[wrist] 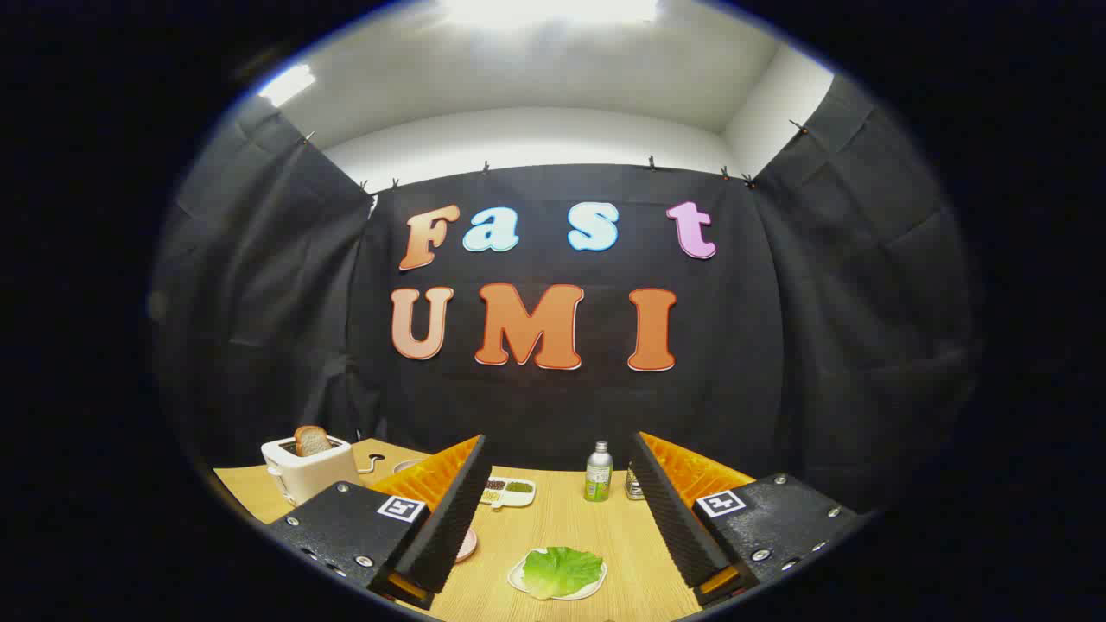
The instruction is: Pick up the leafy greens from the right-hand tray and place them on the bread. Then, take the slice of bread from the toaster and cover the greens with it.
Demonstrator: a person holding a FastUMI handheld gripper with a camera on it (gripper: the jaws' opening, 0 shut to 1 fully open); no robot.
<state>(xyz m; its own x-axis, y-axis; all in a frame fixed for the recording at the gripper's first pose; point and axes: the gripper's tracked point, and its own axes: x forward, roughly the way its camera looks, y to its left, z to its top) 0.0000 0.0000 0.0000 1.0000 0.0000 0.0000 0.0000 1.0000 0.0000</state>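
Two fingers of the gripper (562, 518) stand wide apart and hold nothing, with the leafy greens (562, 570) lying on their white tray (516, 577) between them on the wooden table (562, 510). Step one looks barely begun: next comes a drop onto the lettuce, while the bread slice (311, 441) waits upright in the toaster (307, 471) off to the left.

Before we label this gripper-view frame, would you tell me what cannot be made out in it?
- The pink plate: mostly hidden behind one finger of the open gripper, so any bread on it can't be confirmed.
- The small divided dish: contents too small to identify.
- The item beside the green bottle: half hidden by the other finger.
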